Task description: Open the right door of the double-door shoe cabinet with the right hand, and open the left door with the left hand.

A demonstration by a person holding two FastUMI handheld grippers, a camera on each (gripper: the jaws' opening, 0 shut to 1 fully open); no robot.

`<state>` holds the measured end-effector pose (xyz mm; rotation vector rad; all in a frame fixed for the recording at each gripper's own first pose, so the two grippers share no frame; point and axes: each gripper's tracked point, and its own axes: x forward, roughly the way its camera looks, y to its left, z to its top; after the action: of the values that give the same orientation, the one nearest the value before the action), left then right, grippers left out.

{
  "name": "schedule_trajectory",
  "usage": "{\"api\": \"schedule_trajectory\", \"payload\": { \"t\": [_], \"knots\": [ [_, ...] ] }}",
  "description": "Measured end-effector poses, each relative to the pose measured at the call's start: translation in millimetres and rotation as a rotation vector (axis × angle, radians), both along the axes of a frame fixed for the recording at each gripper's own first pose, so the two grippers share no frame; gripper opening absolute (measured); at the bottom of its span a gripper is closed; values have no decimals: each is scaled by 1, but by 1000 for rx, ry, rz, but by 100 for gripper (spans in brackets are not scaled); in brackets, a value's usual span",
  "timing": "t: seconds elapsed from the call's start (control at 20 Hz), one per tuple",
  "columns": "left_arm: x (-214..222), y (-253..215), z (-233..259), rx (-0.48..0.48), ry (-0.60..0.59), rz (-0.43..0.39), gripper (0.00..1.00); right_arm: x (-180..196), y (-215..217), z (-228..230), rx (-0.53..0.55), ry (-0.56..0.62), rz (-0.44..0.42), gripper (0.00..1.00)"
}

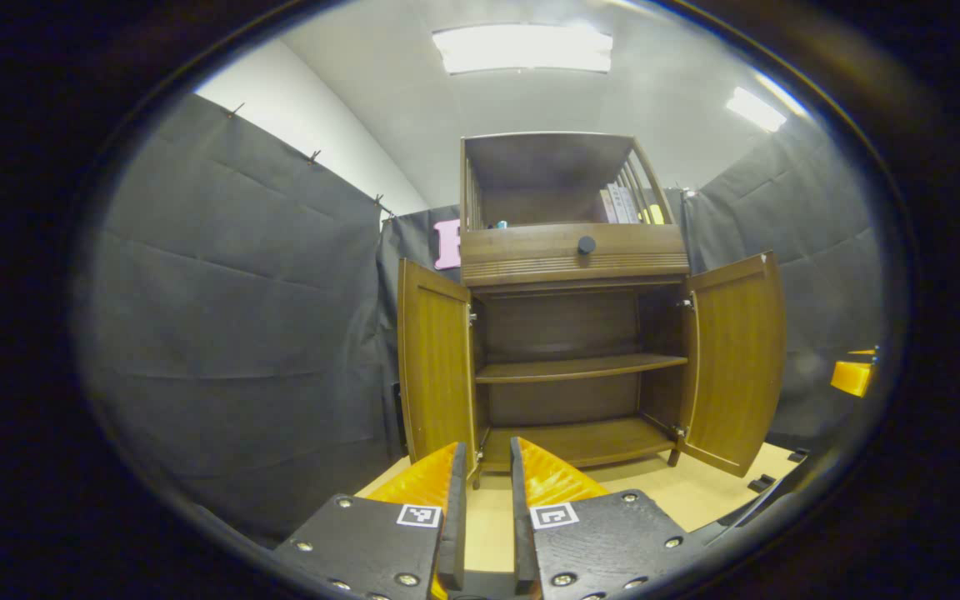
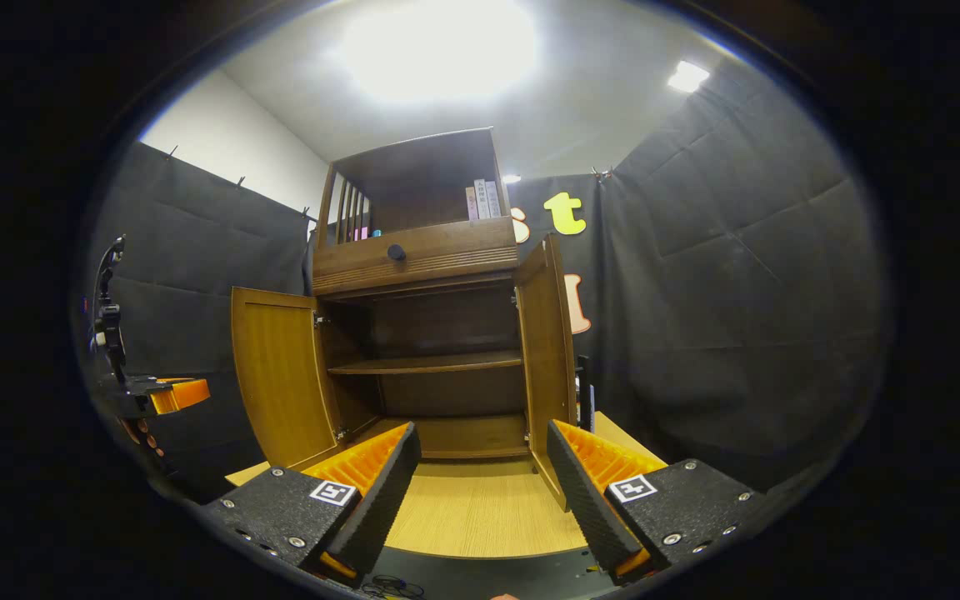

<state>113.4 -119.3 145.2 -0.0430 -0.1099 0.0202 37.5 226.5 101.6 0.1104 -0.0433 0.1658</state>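
Observation:
The brown double-door shoe cabinet (image 1: pixel 567 325) (image 2: pixel 430 333) stands straight ahead with both doors swung outward. Its left door (image 1: pixel 434 367) (image 2: pixel 280 375) and right door (image 1: pixel 738 358) (image 2: pixel 548 350) stick out toward me, showing two bare shelves inside. My left gripper (image 1: pixel 488 446) hangs low in front of the left door, its fingers a narrow gap apart and holding nothing. My right gripper (image 2: pixel 482 433) is wide open and holds nothing, just short of the right door's lower edge. The left gripper (image 2: pixel 167 393), held by a hand, also appears far left in the right gripper view.
Above the doors is a drawer with a dark knob (image 1: pixel 586 244) (image 2: pixel 397 252), and an open top shelf holding books (image 1: pixel 622 204). The cabinet stands on a light wooden platform (image 2: pixel 480 508). Black cloth walls close in on both sides.

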Motion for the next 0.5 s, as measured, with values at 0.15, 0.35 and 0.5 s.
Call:
{"api": "schedule_trajectory", "payload": {
  "t": [0.15, 0.35, 0.5],
  "knots": [
    [-16, -6, 3, 12, -19, 7, 36, -5, -2, 0, 3, -2, -2, 94],
    [-36, -13, 6, 9, -40, -9, 76, -7, -3, 2, 5, -3, 2, 94],
    [-39, -13, 2, -4, -39, -2, 98, -9, -2, 6, -2, -12, 3, 94]
  ]
}}
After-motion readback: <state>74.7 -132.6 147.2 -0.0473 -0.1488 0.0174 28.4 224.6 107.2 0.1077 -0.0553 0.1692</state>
